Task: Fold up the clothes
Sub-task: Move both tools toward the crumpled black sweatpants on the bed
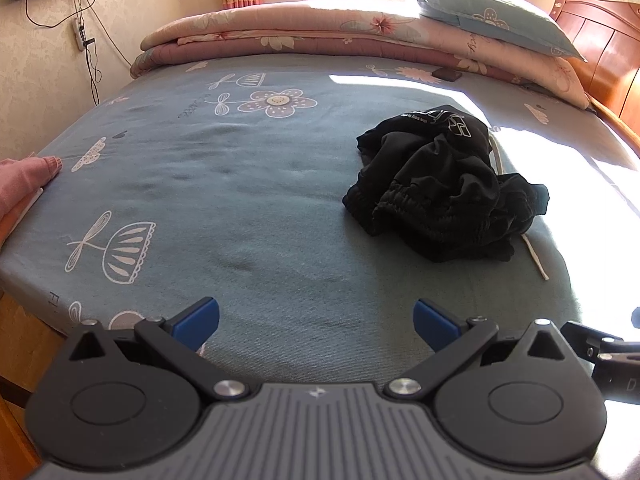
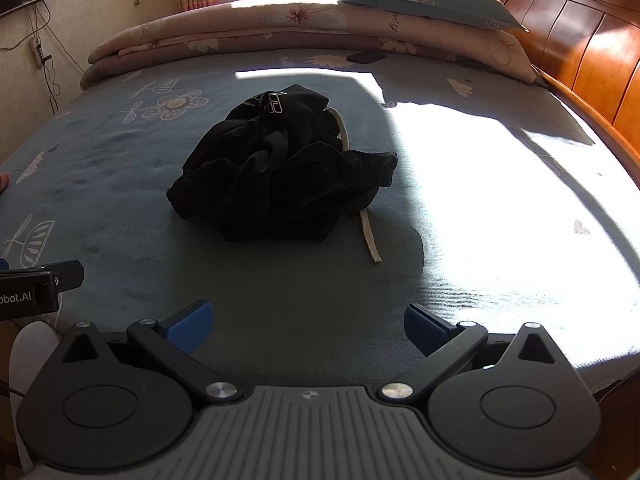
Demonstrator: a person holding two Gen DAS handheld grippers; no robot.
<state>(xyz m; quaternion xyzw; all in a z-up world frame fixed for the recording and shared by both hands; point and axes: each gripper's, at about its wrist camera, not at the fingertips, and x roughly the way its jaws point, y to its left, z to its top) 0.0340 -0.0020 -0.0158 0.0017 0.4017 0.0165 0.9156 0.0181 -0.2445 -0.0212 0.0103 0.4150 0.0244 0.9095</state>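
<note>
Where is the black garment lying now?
The black garment lies crumpled mid-bed on the blue sheet, ahead of both open grippers, its white drawstring trailing on its right.

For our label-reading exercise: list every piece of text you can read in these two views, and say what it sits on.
"obot.AI", cut off at the frame edge: left claw's body.
White logo and small print on the black garment: unreadable.
Script on the bedsheet: too blurred.
Script on the pink quilt: too blurred.

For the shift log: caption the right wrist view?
Open right tool faces crumpled black garment on the bed.
</note>
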